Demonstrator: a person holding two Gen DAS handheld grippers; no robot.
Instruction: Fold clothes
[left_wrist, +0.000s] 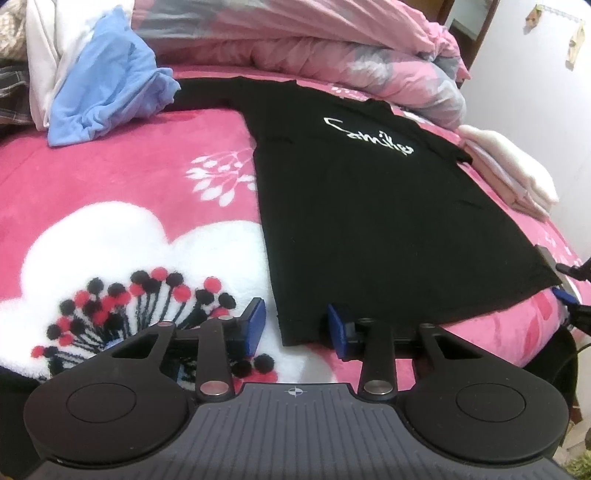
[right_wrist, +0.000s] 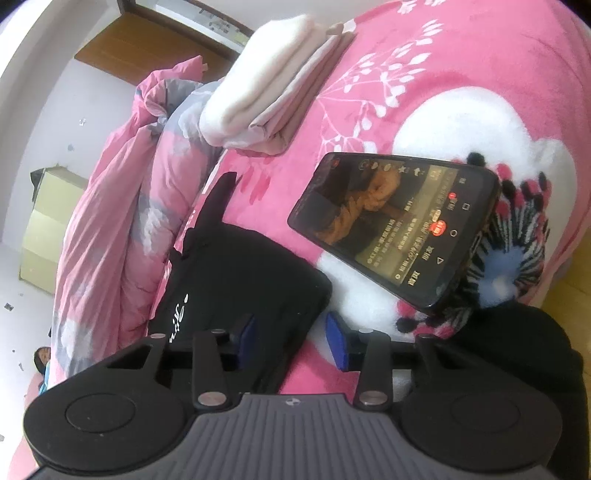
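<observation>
A black T-shirt (left_wrist: 369, 206) with white script lettering lies spread flat on a pink flowered blanket (left_wrist: 110, 184). My left gripper (left_wrist: 296, 330) is open, its blue pads on either side of the shirt's near left hem corner, low over the blanket. In the right wrist view the same black T-shirt (right_wrist: 243, 273) reaches in from the left, and my right gripper (right_wrist: 290, 341) is open with the shirt's other hem corner lying between its blue pads. The right gripper's tip also shows at the far right edge of the left wrist view.
A crumpled blue garment (left_wrist: 107, 81) and white clothes lie at the back left. A pink quilt (left_wrist: 332, 44) is bunched along the far side. A folded white and beige stack (right_wrist: 273, 85) sits to the right of the shirt. A lit phone (right_wrist: 395, 225) lies on the blanket.
</observation>
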